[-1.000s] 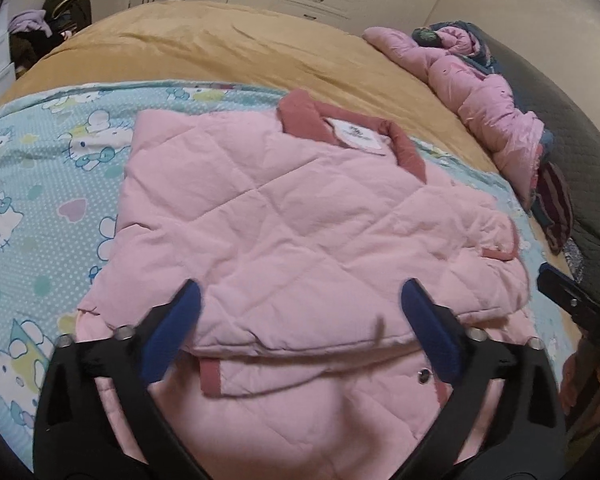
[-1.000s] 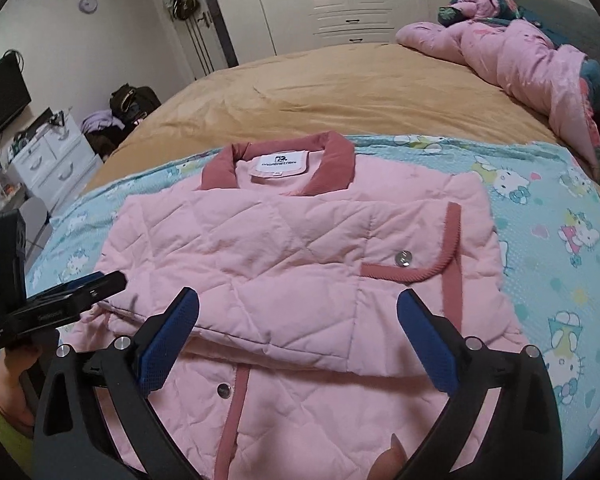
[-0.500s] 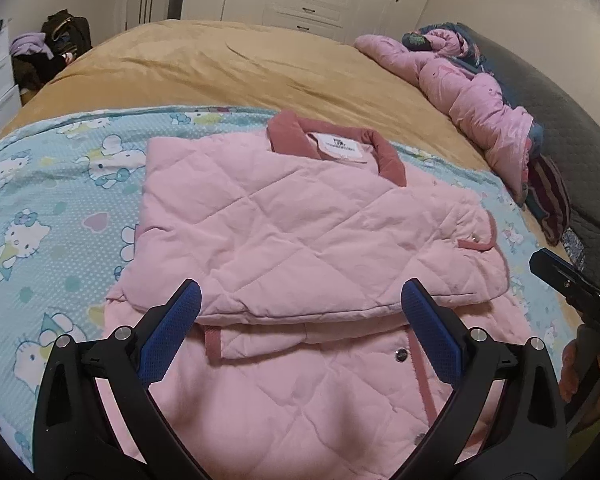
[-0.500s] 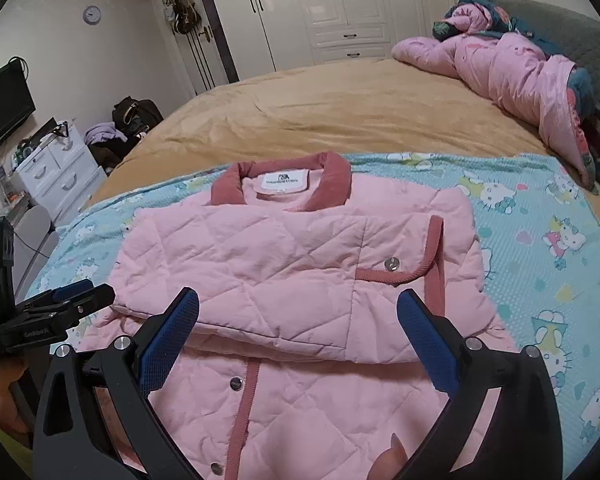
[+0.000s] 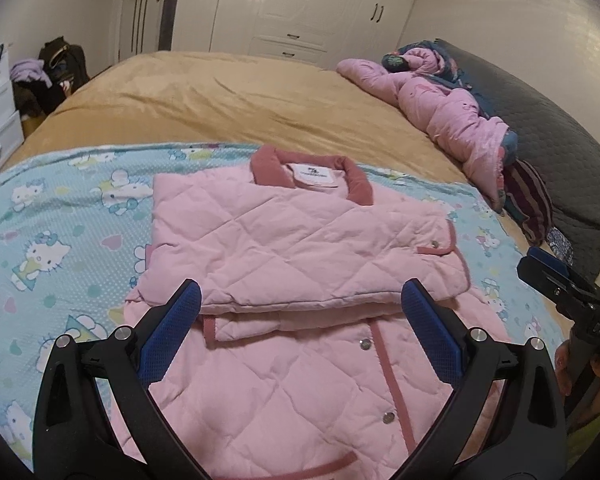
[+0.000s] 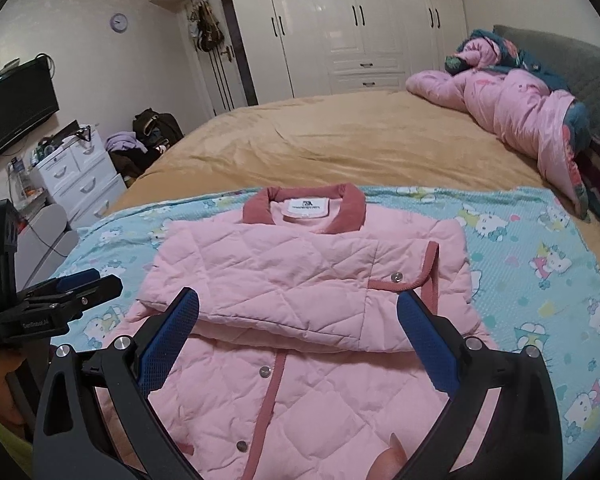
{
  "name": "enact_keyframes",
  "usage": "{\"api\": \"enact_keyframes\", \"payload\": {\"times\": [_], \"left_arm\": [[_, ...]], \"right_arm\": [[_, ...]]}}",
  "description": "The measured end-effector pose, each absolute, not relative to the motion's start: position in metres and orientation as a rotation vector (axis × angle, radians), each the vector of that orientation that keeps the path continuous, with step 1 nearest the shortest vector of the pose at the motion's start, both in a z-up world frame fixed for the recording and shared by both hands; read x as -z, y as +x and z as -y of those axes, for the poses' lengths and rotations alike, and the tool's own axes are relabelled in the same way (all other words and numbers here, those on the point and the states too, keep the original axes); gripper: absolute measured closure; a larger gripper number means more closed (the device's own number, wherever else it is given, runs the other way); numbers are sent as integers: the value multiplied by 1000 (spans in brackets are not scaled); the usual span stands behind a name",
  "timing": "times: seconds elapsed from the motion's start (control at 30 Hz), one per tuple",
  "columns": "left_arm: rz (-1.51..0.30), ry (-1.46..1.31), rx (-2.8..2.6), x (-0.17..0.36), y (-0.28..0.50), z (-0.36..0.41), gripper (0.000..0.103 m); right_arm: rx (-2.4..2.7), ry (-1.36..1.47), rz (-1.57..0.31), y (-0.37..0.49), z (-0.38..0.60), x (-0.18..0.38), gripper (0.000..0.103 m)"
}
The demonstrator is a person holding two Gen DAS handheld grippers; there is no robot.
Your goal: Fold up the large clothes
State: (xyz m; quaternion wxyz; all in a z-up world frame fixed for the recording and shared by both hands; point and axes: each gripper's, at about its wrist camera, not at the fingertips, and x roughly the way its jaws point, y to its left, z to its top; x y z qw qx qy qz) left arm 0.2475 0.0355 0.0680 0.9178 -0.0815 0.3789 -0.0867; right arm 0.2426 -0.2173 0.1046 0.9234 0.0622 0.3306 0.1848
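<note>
On the cartoon-print blue blanket (image 5: 52, 216) that covered the near end of the bed (image 5: 228, 104) lay the pink quilted jacket (image 5: 300, 248), front side up, its dusty-rose collar (image 5: 356, 184) at the far end and its hem towards the person. Both sleeves were folded across the chest, making a thick doubled band over the upper half, while the lower half lay single, with the snap placket (image 6: 274, 384) running down it. Its long axis ran from collar to hem, straight away from both cameras, and the garment sat nearly square to the blanket's edge.

Both tongs were empty and spread wide. The left gripper (image 5: 300, 320) hovered above the lower front, touching nothing; the right gripper (image 6: 298, 320) did the same, its blue pads (image 6: 424, 344) framing the folded sleeve edge. Each also showed at the margin of the other's view, out beside the jacket.

By its look the jacket would be light but bulky: soft padded cloth, springy enough to puff back open after a crease, and in no way fragile. The shell seemed smooth, possibly a little slippery, though the fisheye views were too coarse to be sure. A thin pinch of one layer could slide off, so the better hold would probably be at the two hem corners, taking the full thickness at the rose trim (image 5: 328, 462). From there the lower half could be carried up over the sleeves towards the collar.
</note>
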Motion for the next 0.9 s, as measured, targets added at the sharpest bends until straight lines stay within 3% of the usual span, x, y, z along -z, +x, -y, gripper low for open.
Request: {"api": "enact_keyframes", "payload": {"times": [0.9], "left_arm": [[-738, -174, 157, -72, 165, -40, 9]], "right_arm": [[-414, 89, -630, 159, 241, -125, 4]]}}
